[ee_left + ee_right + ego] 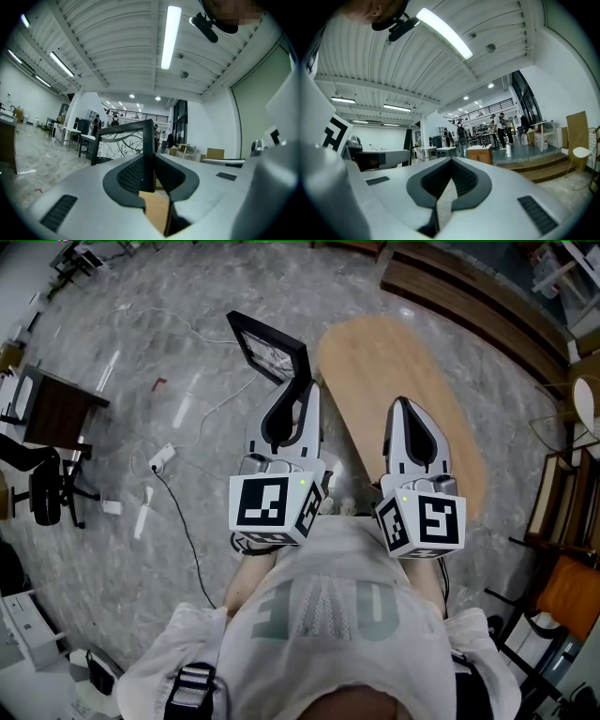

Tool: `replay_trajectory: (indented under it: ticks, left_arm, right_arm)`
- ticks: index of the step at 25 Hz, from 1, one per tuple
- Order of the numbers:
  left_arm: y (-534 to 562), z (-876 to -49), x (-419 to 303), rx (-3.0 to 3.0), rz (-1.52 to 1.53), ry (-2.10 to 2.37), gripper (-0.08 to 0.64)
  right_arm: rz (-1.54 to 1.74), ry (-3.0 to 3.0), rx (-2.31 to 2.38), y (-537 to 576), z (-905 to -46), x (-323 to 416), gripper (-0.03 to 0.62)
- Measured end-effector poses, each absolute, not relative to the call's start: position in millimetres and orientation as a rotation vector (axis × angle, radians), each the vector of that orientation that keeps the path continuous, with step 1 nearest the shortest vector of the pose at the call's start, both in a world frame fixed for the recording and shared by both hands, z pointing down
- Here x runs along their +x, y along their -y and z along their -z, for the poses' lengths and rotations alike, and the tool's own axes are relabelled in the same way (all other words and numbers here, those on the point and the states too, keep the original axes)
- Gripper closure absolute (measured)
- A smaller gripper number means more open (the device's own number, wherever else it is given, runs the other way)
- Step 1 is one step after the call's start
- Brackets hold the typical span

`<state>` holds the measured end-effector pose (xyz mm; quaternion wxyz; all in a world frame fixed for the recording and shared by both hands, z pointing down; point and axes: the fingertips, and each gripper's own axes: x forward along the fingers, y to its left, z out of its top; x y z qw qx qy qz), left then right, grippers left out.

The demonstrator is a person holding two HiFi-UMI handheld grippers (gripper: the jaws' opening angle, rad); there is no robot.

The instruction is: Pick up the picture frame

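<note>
The black picture frame with a branch-pattern print hangs in the air over the floor, left of the oval wooden table. My left gripper is shut on the frame's near edge. In the left gripper view the frame stands upright between the pads, and the left gripper points level. My right gripper hovers above the table, shut with nothing in it. In the right gripper view the right gripper has its tips together and looks out at the room.
A white cable and power strip lie on the marble floor at left. An office chair and a dark desk stand further left. Wooden steps run along the back right, and chairs stand at right.
</note>
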<state>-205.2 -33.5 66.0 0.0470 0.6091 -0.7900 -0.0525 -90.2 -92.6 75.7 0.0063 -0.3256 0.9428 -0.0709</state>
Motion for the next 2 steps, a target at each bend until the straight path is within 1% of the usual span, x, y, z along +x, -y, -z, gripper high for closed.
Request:
replay_trajectory:
  ticks: [2]
  left_arm:
    - [33.9,-65.8,-205.2,1.857,0.157,2.415,0.48]
  right_arm:
    - [0.221,-2.952,-1.018,93.2,-75.7,-89.3,0.591]
